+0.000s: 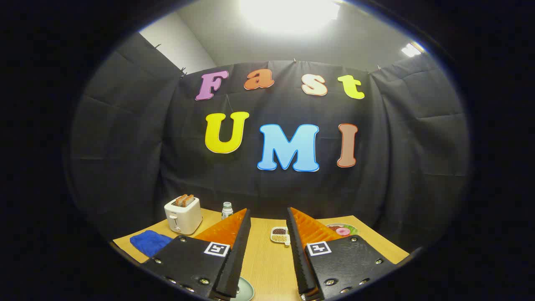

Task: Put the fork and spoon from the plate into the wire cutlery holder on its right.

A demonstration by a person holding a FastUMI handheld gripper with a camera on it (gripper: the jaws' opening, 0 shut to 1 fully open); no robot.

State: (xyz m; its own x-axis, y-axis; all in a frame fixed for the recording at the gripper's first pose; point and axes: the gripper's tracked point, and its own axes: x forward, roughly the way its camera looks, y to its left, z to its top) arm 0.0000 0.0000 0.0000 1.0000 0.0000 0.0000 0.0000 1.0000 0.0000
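Observation:
My gripper (268,215) is held above a wooden table (263,259), its two orange-ridged fingers (229,228) spread apart and open with nothing between them. A sliver of a pale green plate's rim (245,289) peeks out just under the left finger's base, close to me. Whatever lies on the plate is hidden by the fingers.
A white toaster (182,214) with two slices of toast stands at the back left, with a blue cloth (149,242) in front of it. A small bottle (226,209) stands beside the toaster. A small divided dish (279,235) sits between the fingertips, farther off. A plate of food (343,229) lies back right.

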